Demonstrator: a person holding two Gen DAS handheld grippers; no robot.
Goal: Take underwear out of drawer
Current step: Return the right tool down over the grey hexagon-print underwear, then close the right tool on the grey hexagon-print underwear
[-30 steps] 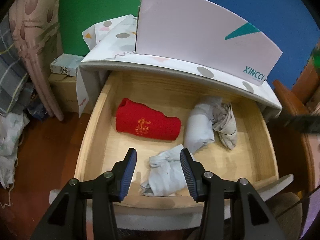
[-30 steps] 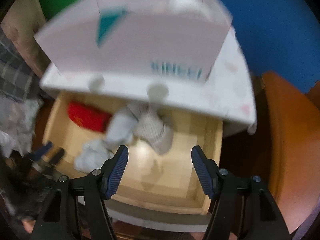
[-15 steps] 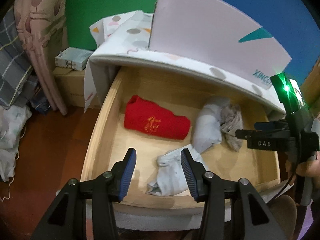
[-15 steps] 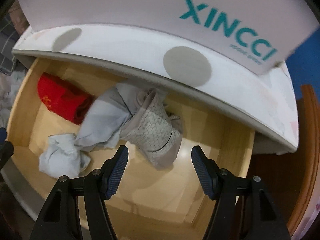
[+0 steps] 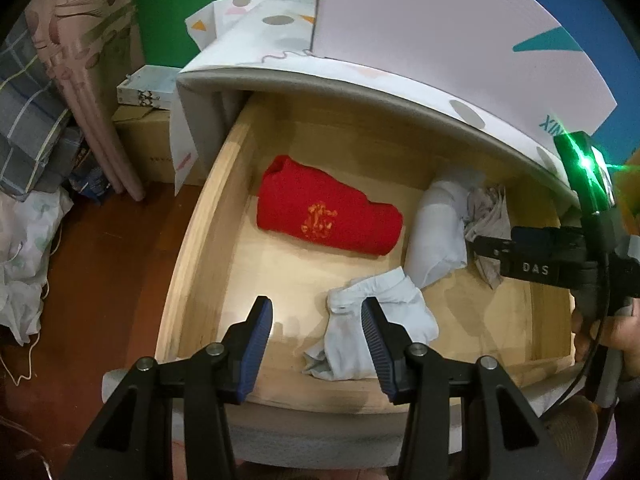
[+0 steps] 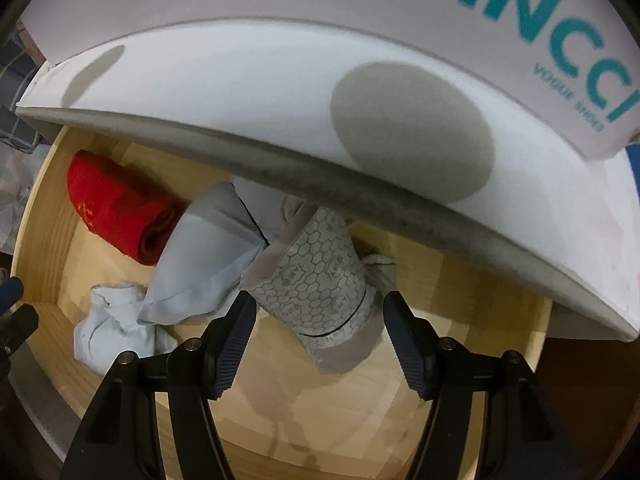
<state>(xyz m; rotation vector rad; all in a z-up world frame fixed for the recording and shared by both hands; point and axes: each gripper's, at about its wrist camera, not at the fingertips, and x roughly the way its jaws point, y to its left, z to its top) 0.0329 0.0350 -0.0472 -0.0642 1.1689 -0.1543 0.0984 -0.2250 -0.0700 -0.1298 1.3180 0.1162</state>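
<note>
Clearly the underwear is all soft, light cloth lying loose on the floor of the open wooden drawer (image 5: 192,248): a red folded pair (image 5: 328,216) at the back left, a pale crumpled pair (image 5: 400,308) near the front, a grey-blue roll (image 6: 208,256) and a honeycomb-patterned pair (image 6: 320,280) towards the right. The right gripper (image 6: 316,340) hangs with its jaws apart and empty astride the patterned pair's near end, while the left gripper (image 5: 318,344) stands open beside the pale pair, holding nothing. Such limp fabric will likely sag and slip, so I would pinch a thick bunched fold, not a thin edge.
</note>
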